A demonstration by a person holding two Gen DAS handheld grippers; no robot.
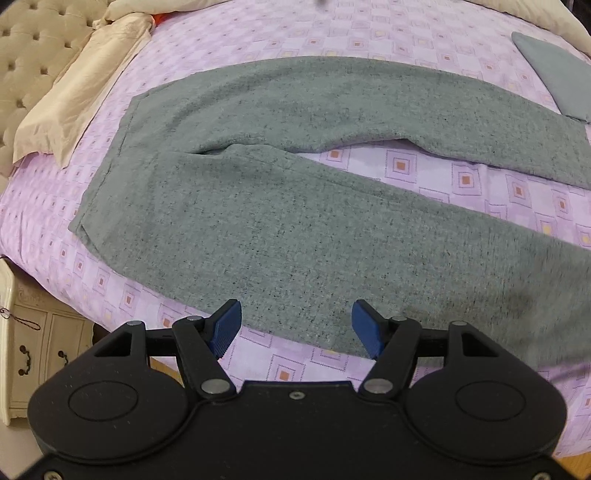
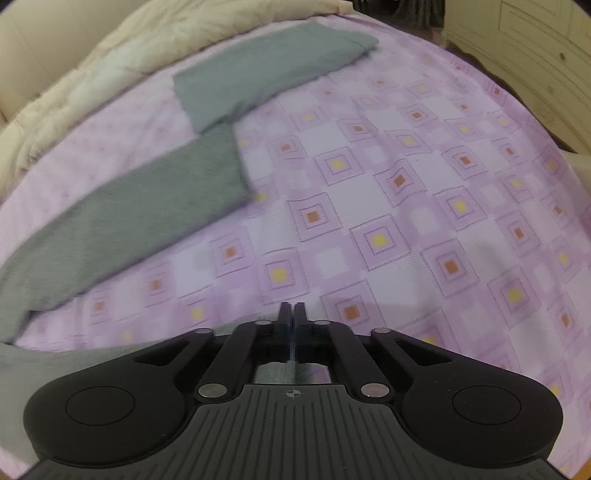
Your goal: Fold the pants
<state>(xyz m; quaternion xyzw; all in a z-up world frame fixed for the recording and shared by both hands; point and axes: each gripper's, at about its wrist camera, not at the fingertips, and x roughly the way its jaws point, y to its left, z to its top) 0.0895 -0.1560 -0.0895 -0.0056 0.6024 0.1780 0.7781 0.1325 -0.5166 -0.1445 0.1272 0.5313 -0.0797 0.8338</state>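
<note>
The bed (image 1: 332,33), covered with a lilac sheet printed in nested squares, fills both views. A cream quilt (image 2: 110,55) is bunched along its far edge. The grey pants (image 1: 295,206) are laid flat across the sheet, the waistband toward the tufted headboard (image 1: 26,66), the two legs spread apart in a narrow V away from it. A strip of sheet is seen between the legs. A beige pillowcase (image 1: 77,96) lies crumpled between the headboard and the waistband, clear of the pants. A second, folded grey cloth (image 2: 266,70) is laid past the far leg's cuff, its edge overlapping or touching that cuff; which one cannot be told. A cream bedside cabinet (image 1: 44,350) stands beside the bed, below the waistband corner.

The left gripper (image 1: 297,328) is held over the near edge of the near leg, jaws standing wide apart, blue pads (image 1: 226,328) on either side of the hem edge and pressing on nothing. The right gripper (image 2: 291,314) is seen over bare sheet, beyond the leg ends, jaws brought together; no cloth is seen pinched at the tips. The right-wrist view is blurred.
</note>
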